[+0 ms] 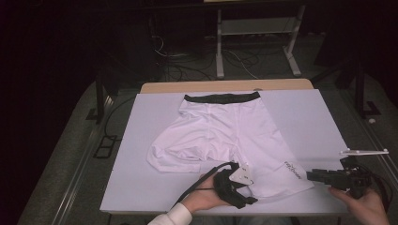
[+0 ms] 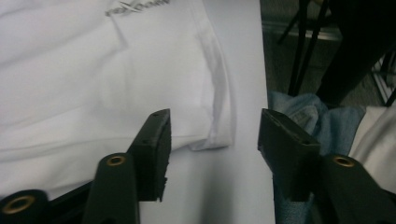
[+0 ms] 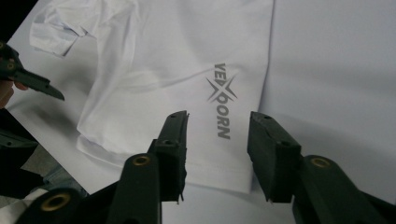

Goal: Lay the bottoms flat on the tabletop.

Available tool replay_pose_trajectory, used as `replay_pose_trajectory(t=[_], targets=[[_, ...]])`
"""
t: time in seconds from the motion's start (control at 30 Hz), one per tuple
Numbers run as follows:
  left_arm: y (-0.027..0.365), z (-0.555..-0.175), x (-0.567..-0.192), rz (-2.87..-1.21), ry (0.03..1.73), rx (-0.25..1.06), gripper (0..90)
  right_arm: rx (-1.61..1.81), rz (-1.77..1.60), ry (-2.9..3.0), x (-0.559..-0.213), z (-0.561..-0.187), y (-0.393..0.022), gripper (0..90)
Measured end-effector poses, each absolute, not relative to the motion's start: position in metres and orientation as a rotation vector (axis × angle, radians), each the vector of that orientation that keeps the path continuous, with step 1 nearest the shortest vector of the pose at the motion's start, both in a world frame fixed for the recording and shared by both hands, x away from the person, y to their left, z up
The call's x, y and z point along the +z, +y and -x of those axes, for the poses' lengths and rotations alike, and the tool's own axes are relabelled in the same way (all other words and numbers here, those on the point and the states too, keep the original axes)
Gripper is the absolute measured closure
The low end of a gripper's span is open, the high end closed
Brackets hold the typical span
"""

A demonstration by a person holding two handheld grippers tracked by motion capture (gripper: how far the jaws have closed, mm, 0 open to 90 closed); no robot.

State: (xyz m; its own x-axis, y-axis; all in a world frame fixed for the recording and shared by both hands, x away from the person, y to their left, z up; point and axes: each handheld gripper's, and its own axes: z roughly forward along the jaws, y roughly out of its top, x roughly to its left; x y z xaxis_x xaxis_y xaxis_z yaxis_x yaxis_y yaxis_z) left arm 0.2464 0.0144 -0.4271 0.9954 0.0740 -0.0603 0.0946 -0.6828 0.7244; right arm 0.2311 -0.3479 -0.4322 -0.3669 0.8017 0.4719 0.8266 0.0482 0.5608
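White shorts (image 1: 225, 136) lie spread flat on the tabletop (image 1: 309, 117), dark waistband at the far edge — likely laid out for folding. Left tongs (image 2: 214, 135) stand apart at one near leg's hem corner. Right tongs (image 3: 217, 149) gape over the printed leg hem — gripping nothing.

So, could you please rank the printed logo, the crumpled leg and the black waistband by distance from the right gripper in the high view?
1. Printed logo, just left of the right gripper.
2. Crumpled leg, at the shorts' left side.
3. Black waistband, at the table's far end.
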Motion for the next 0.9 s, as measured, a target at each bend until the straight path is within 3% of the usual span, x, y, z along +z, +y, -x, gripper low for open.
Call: replay_pose_trajectory(t=[0.37, 0.57, 0.6, 0.67, 0.9], targets=[[0.054, -0.263, -0.406, -2.219, 0.311, -0.011, 12.2, -1.335, 1.726, -2.309, -0.418, -0.232, -0.341, 36.2], [0.068, -0.271, -0.398, -2.219, 0.365, 0.005, 0.1, -1.369, 1.700, -2.342, -0.410, -0.239, -0.334, 15.3], [0.070, -0.272, -0.396, -2.224, 0.362, 0.011, 0.1, -1.369, 1.700, -2.342, -0.410, -0.239, -0.334, 15.3], [0.077, -0.274, -0.391, -2.230, 0.362, 0.029, 0.0, -1.359, 1.669, -2.356, -0.408, -0.244, -0.330, 0.2], [0.094, -0.281, -0.376, -2.190, 0.403, 0.063, 0.0, -1.389, 1.618, -2.370, -0.401, -0.251, -0.323, 0.0]])
